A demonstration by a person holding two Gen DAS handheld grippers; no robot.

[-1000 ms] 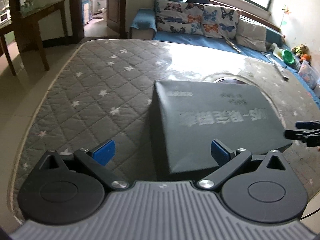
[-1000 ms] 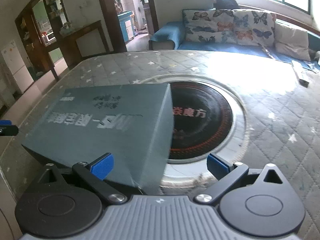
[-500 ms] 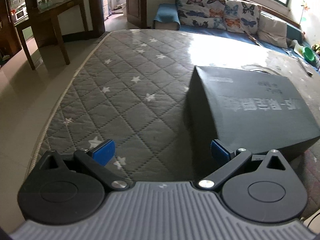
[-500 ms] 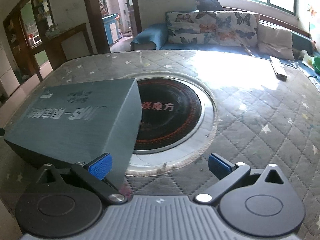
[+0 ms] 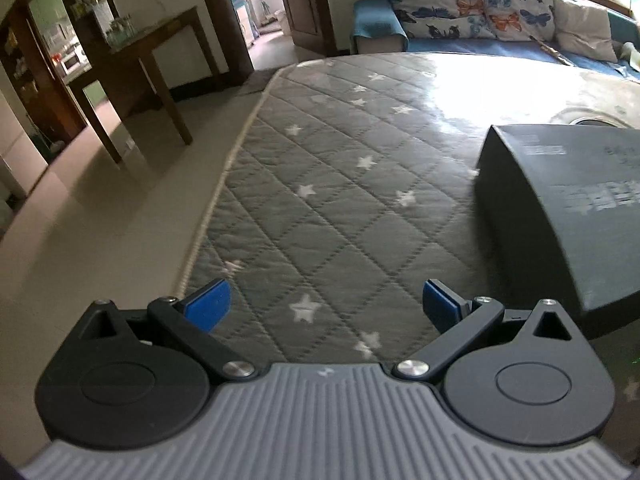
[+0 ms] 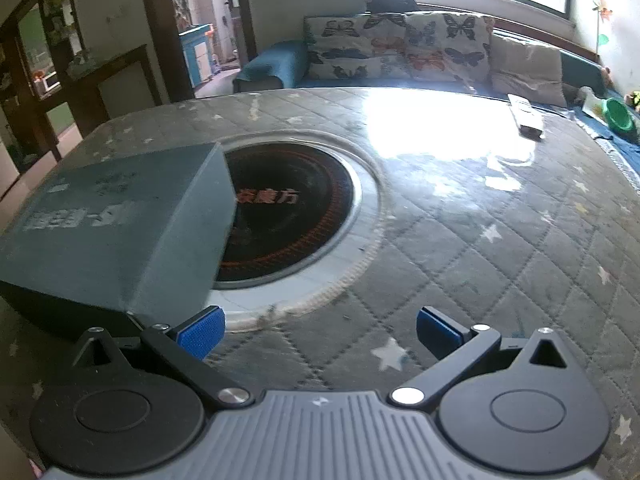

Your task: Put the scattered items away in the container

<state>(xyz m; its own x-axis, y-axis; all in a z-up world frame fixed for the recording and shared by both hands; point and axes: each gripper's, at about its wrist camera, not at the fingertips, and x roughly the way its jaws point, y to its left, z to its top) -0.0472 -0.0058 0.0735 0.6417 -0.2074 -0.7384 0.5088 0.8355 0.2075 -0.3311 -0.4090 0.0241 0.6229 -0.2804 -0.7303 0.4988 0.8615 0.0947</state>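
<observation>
Both tongs hang wide and empty over the grey quilted star-patterned cover (image 5: 320, 184). The left gripper (image 5: 324, 304) has the dark grey lidded cardboard box (image 5: 560, 200), judged the container, just ahead to its right; the right gripper (image 6: 318, 330) has it ahead-left, overlapping the round black cooktop (image 6: 288, 220). Farther ahead-right lies a flat remote-like item (image 6: 526, 118), perhaps one left to tidy

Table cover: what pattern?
Grey diamond-quilted cover with scattered white stars; clearest in the left wrist view.
</observation>
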